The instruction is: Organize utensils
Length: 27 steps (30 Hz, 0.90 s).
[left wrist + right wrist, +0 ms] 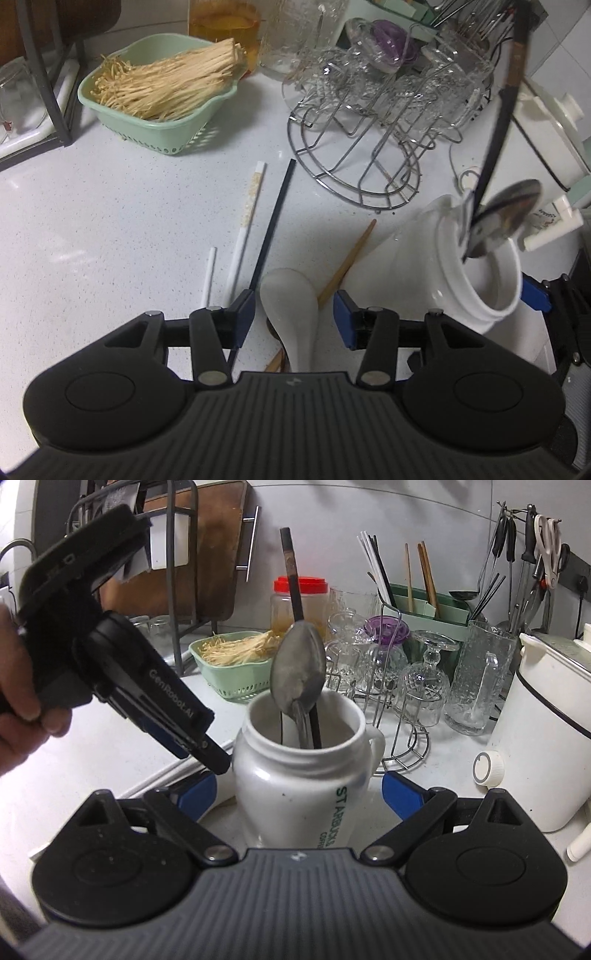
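A white ceramic spoon [291, 299] lies on the counter between the fingers of my left gripper [293, 319]. The gripper is open and its pads stand clear of the spoon. Loose chopsticks lie beyond it: white chopsticks [248, 206], a black chopstick [273, 225] and a wooden chopstick [349, 258]. My right gripper [301, 794] is shut on a white mug [288, 768], and one of its blue pads [535, 295] rests on the mug [476, 280]. A metal spoon [299, 664], bowl up, and a dark stick [291, 572] stand in the mug. My left gripper [210, 757], held by a hand [22, 705], hangs just left of the mug.
A green basket of enoki mushrooms [159, 99] sits at the back left. A wire rack of glasses [369, 129] stands behind the chopsticks. A white cooker [546, 731] is on the right. A green utensil holder with chopsticks [424, 602] and hanging tools [517, 554] line the wall.
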{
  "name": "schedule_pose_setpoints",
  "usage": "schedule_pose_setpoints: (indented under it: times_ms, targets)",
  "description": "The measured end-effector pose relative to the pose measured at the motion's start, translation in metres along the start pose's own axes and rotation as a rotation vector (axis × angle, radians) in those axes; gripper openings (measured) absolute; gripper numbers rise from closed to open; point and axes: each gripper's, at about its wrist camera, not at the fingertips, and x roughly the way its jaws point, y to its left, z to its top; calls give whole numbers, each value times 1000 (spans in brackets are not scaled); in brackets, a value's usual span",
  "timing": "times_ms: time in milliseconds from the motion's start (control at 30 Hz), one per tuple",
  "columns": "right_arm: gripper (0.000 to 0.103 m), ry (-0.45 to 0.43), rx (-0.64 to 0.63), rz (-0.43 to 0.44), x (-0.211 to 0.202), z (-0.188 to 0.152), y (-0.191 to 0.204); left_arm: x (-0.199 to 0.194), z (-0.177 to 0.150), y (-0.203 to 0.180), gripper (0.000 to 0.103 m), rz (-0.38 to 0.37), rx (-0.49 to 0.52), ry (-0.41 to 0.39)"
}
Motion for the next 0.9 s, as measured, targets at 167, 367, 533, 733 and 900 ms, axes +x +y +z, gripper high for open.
schedule_pose_setpoints:
  times_ms: [167, 367, 533, 733, 900]
  targets:
    - [98, -17, -21, 12, 10, 1, -3, 12, 7, 3, 53, -13, -20, 31]
    - [91, -1, -6, -11, 21, -2, 2, 20, 13, 0, 53, 19, 13, 67]
    - [91, 18, 9, -39, 17, -1, 5, 25, 14, -5, 53, 10, 44, 92]
    - [91, 37, 14, -57, 8, -5, 5, 32, 7, -19, 53, 56, 132, 111]
    - [91, 47, 11, -55, 2, -8, 5, 39, 4, -24, 53, 97, 160, 133]
